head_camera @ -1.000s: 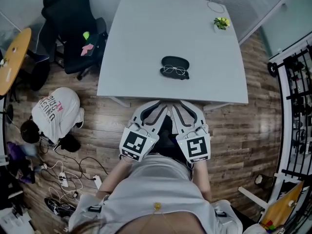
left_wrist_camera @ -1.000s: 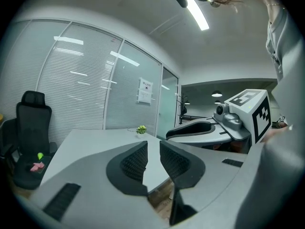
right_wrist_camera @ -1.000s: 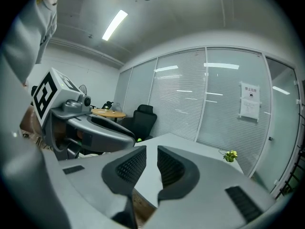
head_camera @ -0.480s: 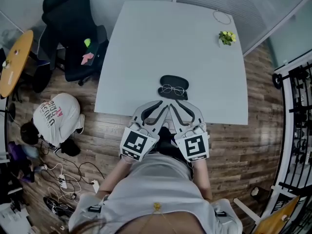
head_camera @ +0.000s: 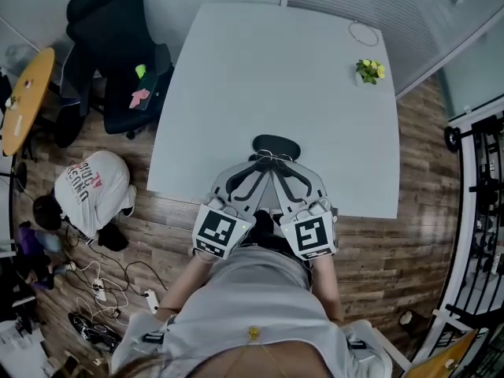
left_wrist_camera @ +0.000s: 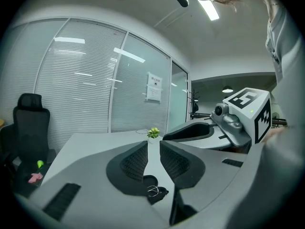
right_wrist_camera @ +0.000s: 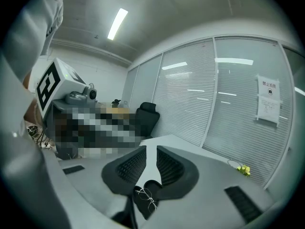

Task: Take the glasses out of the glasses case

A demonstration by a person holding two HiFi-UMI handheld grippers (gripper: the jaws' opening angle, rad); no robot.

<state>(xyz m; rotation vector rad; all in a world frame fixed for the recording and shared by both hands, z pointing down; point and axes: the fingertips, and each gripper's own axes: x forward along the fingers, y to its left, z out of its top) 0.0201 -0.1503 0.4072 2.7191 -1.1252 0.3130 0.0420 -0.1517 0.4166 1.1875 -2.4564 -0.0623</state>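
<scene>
An open black glasses case (head_camera: 277, 144) lies on the white table (head_camera: 236, 93) near its front edge. Thin wire-framed glasses (head_camera: 272, 158) rest in its nearer half. My left gripper (head_camera: 256, 172) and right gripper (head_camera: 290, 172) are side by side just short of the case, over the table's near edge, touching nothing. In the left gripper view the case (left_wrist_camera: 148, 179) and glasses (left_wrist_camera: 153, 191) show below the gripper (left_wrist_camera: 153, 144), whose pads stand a narrow gap apart. The right gripper (right_wrist_camera: 151, 149) looks the same, above the case (right_wrist_camera: 148, 184) and glasses (right_wrist_camera: 145, 195).
A small potted plant (head_camera: 368, 71) and a thin cable ring (head_camera: 364, 34) sit at the table's far right. A black office chair (head_camera: 110, 46) stands left of the table. A person (head_camera: 90, 191) crouches on the wood floor among cables (head_camera: 110, 290).
Both grippers have advanced toward the table and now reach over its near edge up to the case. The case and glasses have not been touched.
</scene>
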